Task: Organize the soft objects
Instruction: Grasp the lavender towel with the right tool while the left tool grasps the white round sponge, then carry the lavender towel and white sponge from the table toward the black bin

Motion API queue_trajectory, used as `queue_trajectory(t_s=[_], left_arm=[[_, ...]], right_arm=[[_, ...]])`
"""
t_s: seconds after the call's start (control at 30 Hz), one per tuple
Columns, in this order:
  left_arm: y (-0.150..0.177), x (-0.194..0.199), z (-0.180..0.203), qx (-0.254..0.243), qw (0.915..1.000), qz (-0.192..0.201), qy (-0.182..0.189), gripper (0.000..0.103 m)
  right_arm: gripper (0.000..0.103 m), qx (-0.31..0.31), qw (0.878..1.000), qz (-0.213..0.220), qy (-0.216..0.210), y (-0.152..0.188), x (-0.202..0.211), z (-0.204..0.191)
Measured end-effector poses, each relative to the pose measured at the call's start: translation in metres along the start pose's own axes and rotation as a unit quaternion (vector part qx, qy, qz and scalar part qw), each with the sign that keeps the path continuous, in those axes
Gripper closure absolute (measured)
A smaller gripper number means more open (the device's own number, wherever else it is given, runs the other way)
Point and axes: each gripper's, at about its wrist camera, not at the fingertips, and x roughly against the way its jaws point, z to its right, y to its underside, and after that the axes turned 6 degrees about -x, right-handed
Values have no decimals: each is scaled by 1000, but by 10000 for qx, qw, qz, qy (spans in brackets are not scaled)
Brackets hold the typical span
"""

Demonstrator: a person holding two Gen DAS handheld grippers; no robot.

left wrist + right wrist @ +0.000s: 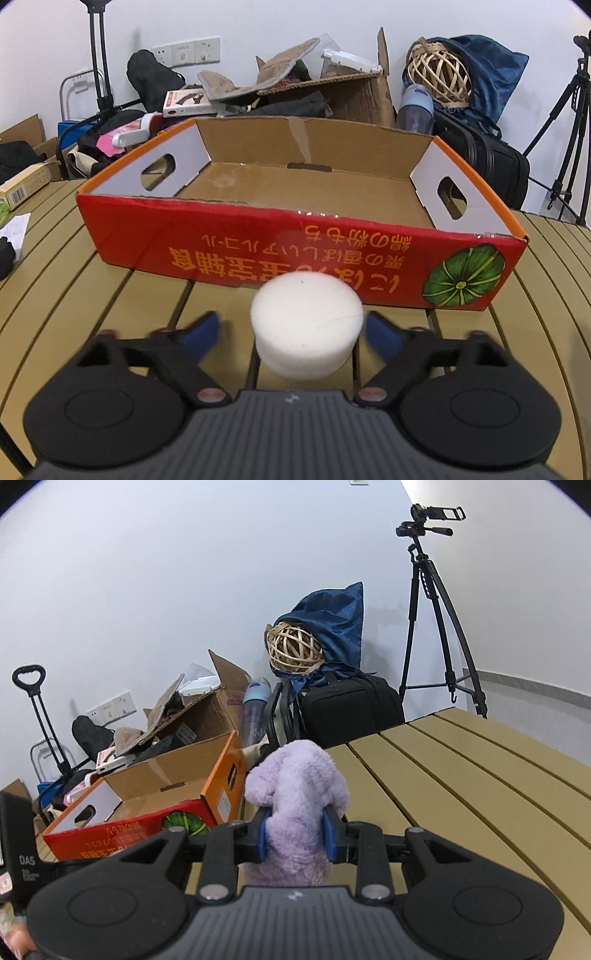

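Observation:
A white round foam sponge (306, 325) rests on the slatted table just in front of a red cardboard tray box (258, 240); the box holds nothing. My left gripper (293, 332) straddles the sponge with its blue pads (205, 332) on either side. The left pad stands clear of the foam and the right one is at its edge, so the jaws are open. In the right wrist view, my right gripper (297, 830) is shut on a fluffy purple plush toy (295, 786), held above the table beside the right end of the box (129, 830).
Behind the table (461, 775) lie an open brown carton (354, 92), a black suitcase (491, 162), a wicker ball (439, 74) in blue cloth, a water bottle (415, 107) and tripods (436, 609). A small packet (22, 184) and paper (14, 229) sit on the table's left side.

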Motion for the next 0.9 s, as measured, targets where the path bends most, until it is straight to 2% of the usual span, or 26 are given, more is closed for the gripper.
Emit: queue_trajectory(t_s=[0.07, 0.3, 0.47, 0.9], left_arm=[[0, -1, 0, -34, 10000, 12, 7, 45], [1, 14, -3, -122, 9996, 244, 101, 47], [5, 38, -6, -261, 9987, 391, 193, 47], [25, 134, -9, -570, 9941, 842, 366, 47]], right_arm=[[75, 26, 10000, -25, 1, 2, -1, -2], [75, -141, 9997, -201, 46, 4, -9, 5], [75, -203, 9995, -248, 49, 5, -4, 3], [75, -49, 9995, -141, -286, -1, 65, -29]])
